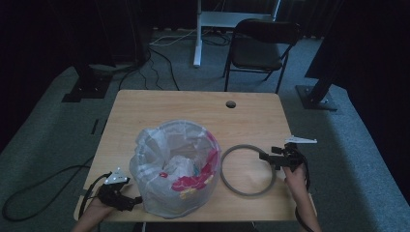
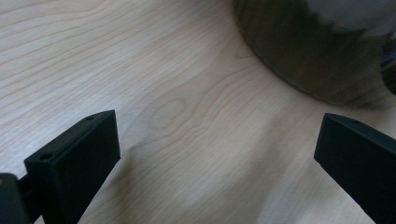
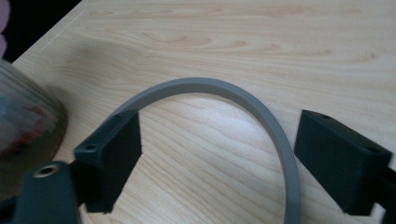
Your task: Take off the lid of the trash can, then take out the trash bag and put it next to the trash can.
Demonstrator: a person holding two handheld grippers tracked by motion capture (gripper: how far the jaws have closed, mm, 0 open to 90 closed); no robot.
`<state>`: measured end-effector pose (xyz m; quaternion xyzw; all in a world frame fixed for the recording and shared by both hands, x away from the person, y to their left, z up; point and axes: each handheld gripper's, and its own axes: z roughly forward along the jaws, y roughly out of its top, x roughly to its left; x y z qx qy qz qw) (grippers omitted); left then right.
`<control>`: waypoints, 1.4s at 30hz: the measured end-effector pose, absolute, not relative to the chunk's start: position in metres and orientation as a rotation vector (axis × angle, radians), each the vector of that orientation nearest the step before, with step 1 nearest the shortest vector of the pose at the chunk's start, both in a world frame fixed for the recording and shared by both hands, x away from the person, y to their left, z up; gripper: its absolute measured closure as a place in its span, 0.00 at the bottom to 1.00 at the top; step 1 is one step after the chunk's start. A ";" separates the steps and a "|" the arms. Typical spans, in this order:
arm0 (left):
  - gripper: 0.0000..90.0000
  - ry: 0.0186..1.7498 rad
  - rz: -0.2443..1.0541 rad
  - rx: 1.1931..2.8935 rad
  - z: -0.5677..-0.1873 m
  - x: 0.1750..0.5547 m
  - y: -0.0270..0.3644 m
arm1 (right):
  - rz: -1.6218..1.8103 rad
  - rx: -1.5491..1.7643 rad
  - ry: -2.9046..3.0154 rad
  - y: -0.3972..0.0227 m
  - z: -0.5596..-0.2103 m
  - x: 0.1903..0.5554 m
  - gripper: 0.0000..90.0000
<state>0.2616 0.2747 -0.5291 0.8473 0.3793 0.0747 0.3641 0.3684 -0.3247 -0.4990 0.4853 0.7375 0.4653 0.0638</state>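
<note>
High view gives me the thin grey plastic ring (image 1: 248, 170) lying flat on the pale wooden table (image 1: 193, 106), just right of the clear bin lined with a plastic bag (image 1: 174, 169). My right gripper (image 1: 276, 159) hovers level over the ring's right rim, fingers (image 3: 108, 154) released, astride it. My left gripper (image 1: 126, 202) rests low beside the bin, fingers spread, empty. Grey carpet and a black folding chair (image 1: 258, 48) lie beyond.

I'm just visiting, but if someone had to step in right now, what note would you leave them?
Left claw: open, holding nothing, low beside the bag-lined bin.
Right claw: open, jaws either side of the grey ring, not gripping it.
Ring lies flat on the table, right of the bin, apart from it.
Done: bag sits in the bin.
Left, probably: fit the ring over the bin's rim.
</note>
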 end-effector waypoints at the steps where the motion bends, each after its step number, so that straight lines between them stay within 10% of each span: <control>1: 0.00 0.972 0.183 2.185 -0.528 0.261 0.274 | 1.412 1.451 2.233 -0.324 -0.498 0.369 0.18; 42: 0.00 0.888 0.278 1.967 -0.455 0.217 0.279 | 1.508 1.138 2.303 -0.278 -0.408 0.371 0.13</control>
